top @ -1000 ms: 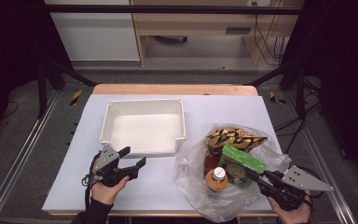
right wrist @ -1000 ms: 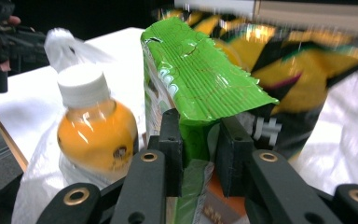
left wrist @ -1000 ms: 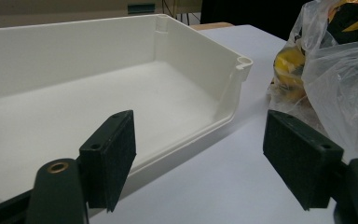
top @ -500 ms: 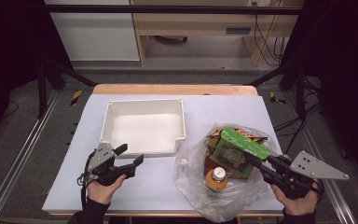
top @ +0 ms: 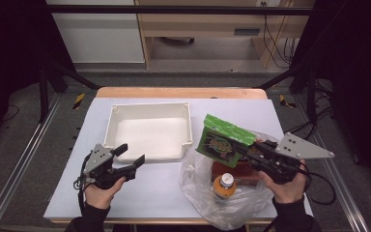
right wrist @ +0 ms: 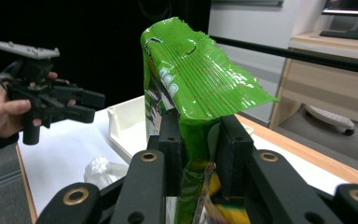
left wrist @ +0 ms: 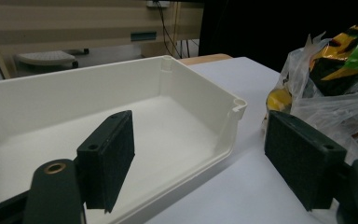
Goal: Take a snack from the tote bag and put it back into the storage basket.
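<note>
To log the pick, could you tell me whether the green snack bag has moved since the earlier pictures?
Yes. The green snack bag has risen out of the plastic bag, toward the white tray.

Bag (top: 207,193) right of tray (top: 149,154), on table (top: 101,106).

Black tools (top: 128,162), grey plates, dark sleeves

- We see the white table (top: 164,193) evenly and brightly lit from above, with only soft, short shadows beside the white tray (top: 149,130).
- Around the table the room falls off to near black on both sides.
- The plastic bag (top: 222,203) and green snack packet (right wrist: 200,79) carry small glints.
- In both gripper views the near jaws look soft and dark, and the background is mildly blurred.
</note>
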A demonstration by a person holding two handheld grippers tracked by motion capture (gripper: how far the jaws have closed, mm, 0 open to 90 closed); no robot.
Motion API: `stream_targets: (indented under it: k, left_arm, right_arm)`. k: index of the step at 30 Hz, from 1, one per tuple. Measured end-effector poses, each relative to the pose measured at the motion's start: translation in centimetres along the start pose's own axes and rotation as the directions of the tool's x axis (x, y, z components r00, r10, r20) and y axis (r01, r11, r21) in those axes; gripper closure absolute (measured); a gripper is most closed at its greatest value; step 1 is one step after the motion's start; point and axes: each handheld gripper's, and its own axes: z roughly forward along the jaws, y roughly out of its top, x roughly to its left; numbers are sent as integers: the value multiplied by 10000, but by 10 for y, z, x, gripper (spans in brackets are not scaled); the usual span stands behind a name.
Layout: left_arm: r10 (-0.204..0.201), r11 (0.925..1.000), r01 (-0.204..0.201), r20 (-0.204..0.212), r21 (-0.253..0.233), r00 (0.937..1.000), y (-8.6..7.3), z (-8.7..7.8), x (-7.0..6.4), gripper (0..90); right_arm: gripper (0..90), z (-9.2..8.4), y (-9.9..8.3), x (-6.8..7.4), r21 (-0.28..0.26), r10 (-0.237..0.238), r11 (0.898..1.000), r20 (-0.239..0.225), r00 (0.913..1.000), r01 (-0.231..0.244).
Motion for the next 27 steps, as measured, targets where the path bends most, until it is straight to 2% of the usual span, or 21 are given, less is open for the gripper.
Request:
stream_targets:
  k: [5,10,19,27]
  left_arm:
    - [16,9996,-11,197,-284,9998,9,-2,-4,240]
    - [265,9981,-236,510,-576,9983,20,-3,-13,246]
    - [882,9943,-822,906,-675,9920,30,11,-38,260]
    - [1097,9917,-991,1384,-814,9843,38,30,-58,279]
  right_arm:
    - [743,25,2,7,224,-98,9997,-444,9990,108]
    - [743,45,-3,14,664,-179,9975,-702,9974,225]
    - [743,60,-15,16,1040,-17,9945,-1020,9948,124]
    - [742,77,-20,22,1368,-137,9900,-1478,9889,342]
